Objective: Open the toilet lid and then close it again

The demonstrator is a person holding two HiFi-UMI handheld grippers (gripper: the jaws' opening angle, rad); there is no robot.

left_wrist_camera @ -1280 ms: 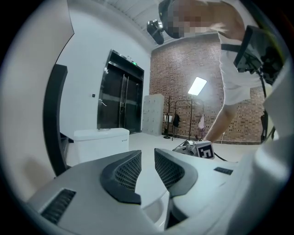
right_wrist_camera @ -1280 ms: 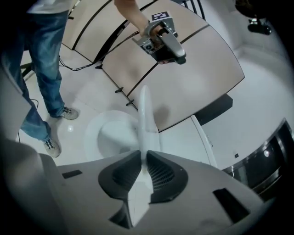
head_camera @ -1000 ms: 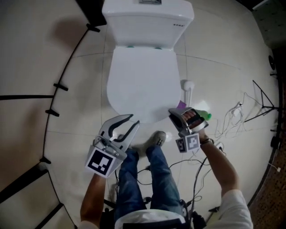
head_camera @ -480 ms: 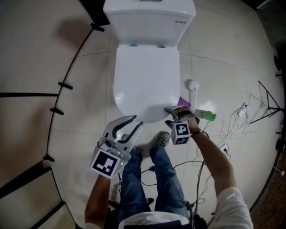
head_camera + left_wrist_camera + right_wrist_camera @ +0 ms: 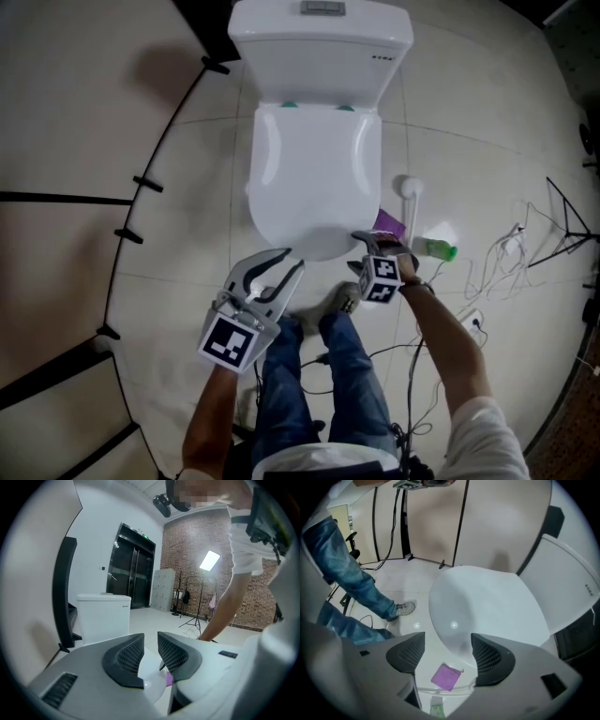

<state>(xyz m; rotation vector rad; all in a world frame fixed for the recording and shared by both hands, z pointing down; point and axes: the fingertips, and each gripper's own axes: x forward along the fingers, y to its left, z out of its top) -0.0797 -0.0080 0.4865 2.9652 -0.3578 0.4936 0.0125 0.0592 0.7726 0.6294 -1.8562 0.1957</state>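
**Jaws wide at a closed lid**

At the right gripper [image 5: 364,251] [image 5: 447,648]: just sprung open, now spread wide, clamped on nothing. Tips steeply down at the front right rim of the toilet lid [image 5: 314,178] [image 5: 487,606], with the rim in the gap and no pad pressing on it. Past the gap, down on the tiled floor [image 5: 187,169]: a purple cloth [image 5: 389,223] [image 5: 446,676], then a green bottle [image 5: 436,249] near it.

At the left gripper [image 5: 294,258] [image 5: 150,639]: parted only narrowly, empty. Hovers just short of the lid's front edge, apart from it, aimed slightly downward toward the cistern [image 5: 319,42] [image 5: 103,616].

Below both grippers: blue-jeaned legs [image 5: 328,366] and a grey shoe [image 5: 342,298] close to the bowl's front.

As for the lid: down flat, closed over the bowl, hinged against the cistern.

Right of the bowl: a white round-headed handle [image 5: 408,187], upright beside the cloth. Farther right: loose cables [image 5: 497,248] and a thin black stand [image 5: 562,216].
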